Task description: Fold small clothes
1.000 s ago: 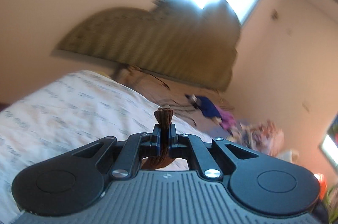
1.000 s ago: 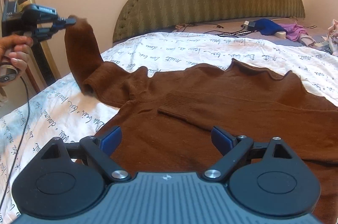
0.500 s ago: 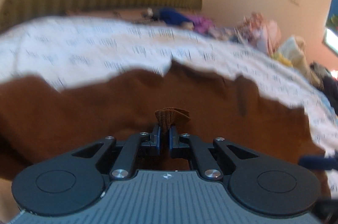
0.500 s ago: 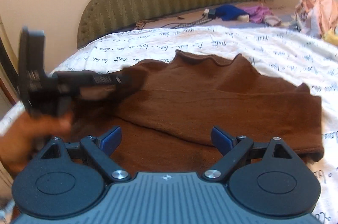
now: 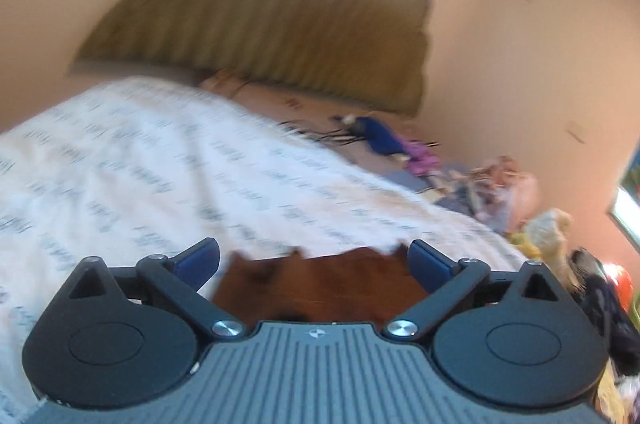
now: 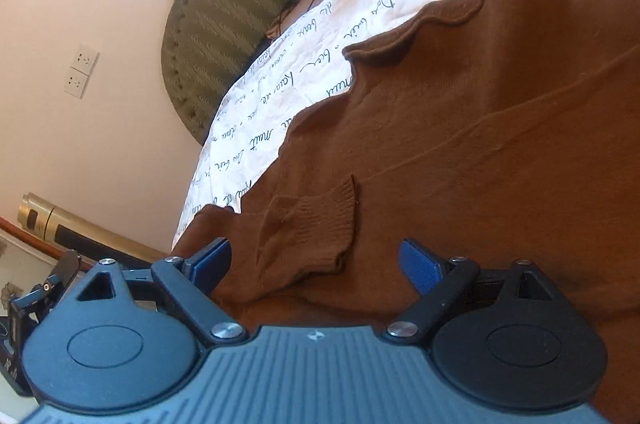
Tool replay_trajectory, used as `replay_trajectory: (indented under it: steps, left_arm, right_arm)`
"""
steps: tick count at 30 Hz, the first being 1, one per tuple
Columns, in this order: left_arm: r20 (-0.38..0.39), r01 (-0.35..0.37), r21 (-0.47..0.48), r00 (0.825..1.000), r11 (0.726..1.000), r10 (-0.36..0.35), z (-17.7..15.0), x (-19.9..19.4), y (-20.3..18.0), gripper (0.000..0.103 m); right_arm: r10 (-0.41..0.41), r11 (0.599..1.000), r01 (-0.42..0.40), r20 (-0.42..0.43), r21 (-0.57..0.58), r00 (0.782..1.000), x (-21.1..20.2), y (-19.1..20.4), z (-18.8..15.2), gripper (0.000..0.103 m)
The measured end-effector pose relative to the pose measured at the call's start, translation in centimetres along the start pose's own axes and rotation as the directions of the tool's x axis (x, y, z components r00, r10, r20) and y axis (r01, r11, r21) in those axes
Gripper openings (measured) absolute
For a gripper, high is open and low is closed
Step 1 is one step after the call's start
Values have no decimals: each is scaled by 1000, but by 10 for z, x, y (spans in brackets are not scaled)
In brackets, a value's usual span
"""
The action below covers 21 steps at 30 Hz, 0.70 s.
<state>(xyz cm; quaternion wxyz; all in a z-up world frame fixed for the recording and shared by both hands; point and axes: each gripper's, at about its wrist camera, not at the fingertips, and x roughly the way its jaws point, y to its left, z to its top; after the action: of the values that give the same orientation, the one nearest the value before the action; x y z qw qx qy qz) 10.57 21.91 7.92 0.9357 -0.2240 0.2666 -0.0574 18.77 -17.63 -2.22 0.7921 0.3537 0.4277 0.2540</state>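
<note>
A brown knitted sweater (image 6: 480,143) lies spread on the white bedsheet (image 6: 320,35) with script print. One sleeve is folded across the body, its ribbed cuff (image 6: 320,220) lying flat on top. My right gripper (image 6: 316,264) hovers open just above that cuff, rolled sideways, nothing between its blue pads. In the blurred left wrist view, my left gripper (image 5: 314,262) has its jaws opening wide, free of any cloth, with an edge of the sweater (image 5: 320,284) showing beyond and below them.
A green padded headboard (image 5: 260,35) stands at the bed's far end. Blue and purple clothes (image 5: 392,143) and a heap of garments (image 5: 504,187) lie at the far right. Wall sockets (image 6: 82,69) and a gold cylinder (image 6: 60,224) are at the bed's left side.
The left gripper carried the sleeve cuff over the sweater body, let go of it and pulled back, jaws now wide. The right gripper rolled sideways and moved toward the dropped cuff.
</note>
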Motion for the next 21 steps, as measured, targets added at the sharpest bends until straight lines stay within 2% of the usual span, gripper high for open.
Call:
replay_trajectory:
  steps: [2,4,6,8,10,12,14,15,16,18,19,21]
  left_arm:
    - [-76,-10,-104,997,995,2,9,16,35,92]
    - [-136,-26,-190,991,981,0,11,30,62,91]
    - [-157,-51,-202,987,978,19,8,39,74,91]
    - [-173,-57,-215,985,975,19,5,47,80,92]
    - [-206,-53,-249,978,967,1,1,57,84,92]
    - [-206,-48,-253,979,966,-5,0,61,83,92]
    - [-227,-36,-252,974,967,-23,0,68,80,87]
    - [-235,-32,-268,971,963,-33,1,70,80,79]
    - [-249,-22,-298,967,954,-56,2,73,81,65]
    - [-284,-11,-353,954,936,-96,2,79,84,44]
    - [-288,-23,-361,954,932,-88,2,79,83,44]
    - [-291,-35,-334,954,942,-68,1,80,80,44]
  right_arm:
    - [-11,1000,11,-8,9,1000,9,1,3,84]
    - [-6,999,7,-39,37,999,19,-1,6,58]
    - [-16,999,18,-57,39,998,29,0,7,44]
    - [-9,999,12,-64,51,998,41,-1,6,39]
    - [-31,998,36,-77,55,997,51,1,5,8]
    - [-60,998,61,-67,13,996,53,11,4,6]
    - [-76,996,74,-44,-51,996,47,25,4,6]
    - [-68,995,66,-31,-77,997,43,32,6,5]
    - [-70,992,68,-16,-106,997,37,40,6,5]
    - [-73,983,75,15,-170,997,25,59,10,5]
    - [-74,978,78,29,-191,997,18,68,12,5]
    - [-68,968,80,57,-240,996,4,85,16,5]
